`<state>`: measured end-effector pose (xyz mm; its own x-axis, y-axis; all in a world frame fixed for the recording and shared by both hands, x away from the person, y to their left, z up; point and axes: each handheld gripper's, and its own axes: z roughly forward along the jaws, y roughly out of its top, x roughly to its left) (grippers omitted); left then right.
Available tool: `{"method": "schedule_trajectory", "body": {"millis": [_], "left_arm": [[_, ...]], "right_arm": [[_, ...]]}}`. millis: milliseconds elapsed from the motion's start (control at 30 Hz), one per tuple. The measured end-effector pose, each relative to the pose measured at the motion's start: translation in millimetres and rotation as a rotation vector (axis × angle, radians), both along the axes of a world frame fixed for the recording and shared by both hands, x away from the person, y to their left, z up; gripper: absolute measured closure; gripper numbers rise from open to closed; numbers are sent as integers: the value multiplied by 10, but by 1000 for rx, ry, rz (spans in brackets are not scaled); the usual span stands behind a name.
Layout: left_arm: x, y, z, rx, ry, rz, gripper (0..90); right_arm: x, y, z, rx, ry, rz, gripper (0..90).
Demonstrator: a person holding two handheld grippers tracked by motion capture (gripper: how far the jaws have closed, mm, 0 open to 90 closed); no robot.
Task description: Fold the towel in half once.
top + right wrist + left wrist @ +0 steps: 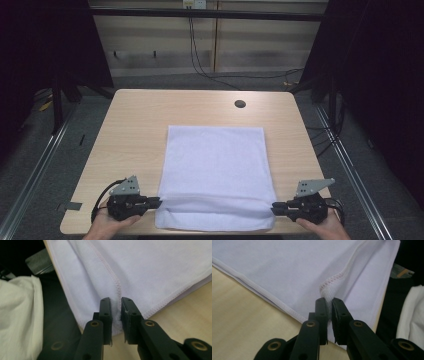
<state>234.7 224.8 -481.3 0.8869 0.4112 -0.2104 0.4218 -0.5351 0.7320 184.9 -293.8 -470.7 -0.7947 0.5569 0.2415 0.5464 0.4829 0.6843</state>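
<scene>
one white towel (216, 165) on wooden table (135, 130), round hole (240, 104) beyond

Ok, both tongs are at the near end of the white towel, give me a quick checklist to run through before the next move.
1. Left tongs have towel hem between the jaws: ok, a stitched corner sits in a narrow gap.
2. Right tongs have towel hem between the jaws: ok, same narrow gap.
3. Jaws firmly clamped on the fabric: cannot tell, a sliver of gap shows on both.
4. White towel lies flat on the table: ok beyond the near fold.
5. Near edge fully on the table: not ok, it overhangs the front edge.
6. Far half of the table free for folding: ok, just a small dark hole beyond the towel.
</scene>
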Motion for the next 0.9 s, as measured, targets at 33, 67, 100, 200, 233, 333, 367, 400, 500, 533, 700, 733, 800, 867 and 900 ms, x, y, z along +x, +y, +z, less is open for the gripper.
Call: {"method": "schedule_trajectory", "body": {"millis": [33,67,100,200,233,333,367,400,500,533,700,733,800,867,900], "left_arm": [[-26,1,-8,25,-6,-4,834],[-54,8,-7,27,-2,-25,829],[-86,18,-1,21,1,-31,808],[-141,105,48,-36,22,-59,747],[-128,134,66,-59,24,-51,738],[16,192,108,-122,14,26,724],[101,197,108,-153,9,60,732],[198,193,106,-166,8,96,733],[498,161,110,-171,15,169,728],[590,141,109,-168,21,188,725],[942,-89,-11,-32,0,199,687],[985,-125,-57,-30,1,210,701],[1078,-189,-96,4,19,196,696],[1181,-209,-98,-23,31,217,679],[1240,-221,-109,-20,37,231,667]], "right_arm": [[-22,-3,-20,9,18,18,773],[-48,-12,-32,18,40,41,761],[-77,-13,-40,30,65,51,744],[-173,-12,-13,49,64,51,721],[-181,-24,5,69,50,31,712],[-111,-55,63,106,-14,-53,667],[-67,-64,81,124,-31,-94,660],[-20,-77,98,142,-51,-116,653],[164,-70,139,152,-91,-202,647],[240,-50,145,156,-103,-219,649],[707,121,48,120,-61,-244,608],[773,169,31,98,-65,-247,607],[893,265,12,86,-56,-227,606],[997,368,5,43,-66,-186,609],[1055,418,-11,14,-61,-163,598]]}}
